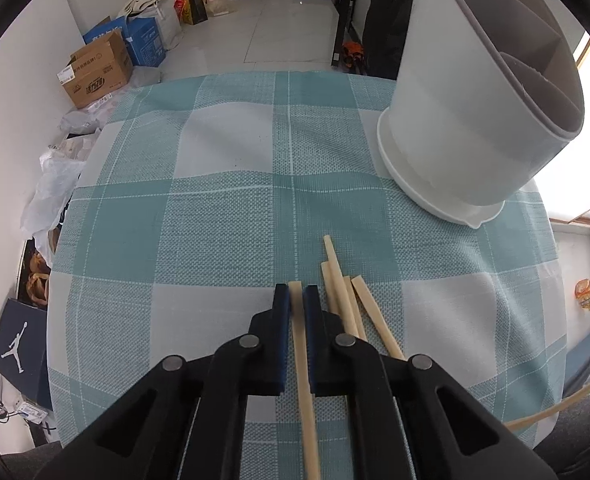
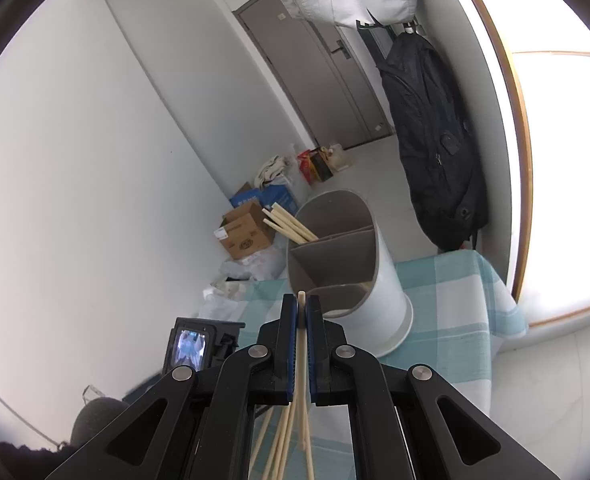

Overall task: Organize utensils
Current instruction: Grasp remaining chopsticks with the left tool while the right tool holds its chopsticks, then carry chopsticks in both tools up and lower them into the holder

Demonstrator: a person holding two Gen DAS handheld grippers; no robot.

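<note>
Two grippers, each with a chopstick. My left gripper (image 1: 295, 300) is closed on one pale bamboo chopstick (image 1: 301, 356) low over the checked teal cloth on the tabletop (image 1: 199, 200), with four more loose chopsticks (image 1: 345, 300) lying fanned just to its right. My right gripper (image 2: 301, 312) is raised, pinched shut on another chopstick (image 2: 302, 344) whose tip pokes just past the pads; further sticks hang below it, though I cannot tell whether they are held too.

The white divided utensil holder (image 2: 359, 280) stands on the cloth, and a few chopsticks (image 2: 289, 224) already lean out of its far-left compartment.

These sticks look light, stiff and smooth, square-cut at the thick end. I judge they could pivot or slide between flat pads, so a hold near the middle, square across the shaft, seems safest.
</note>
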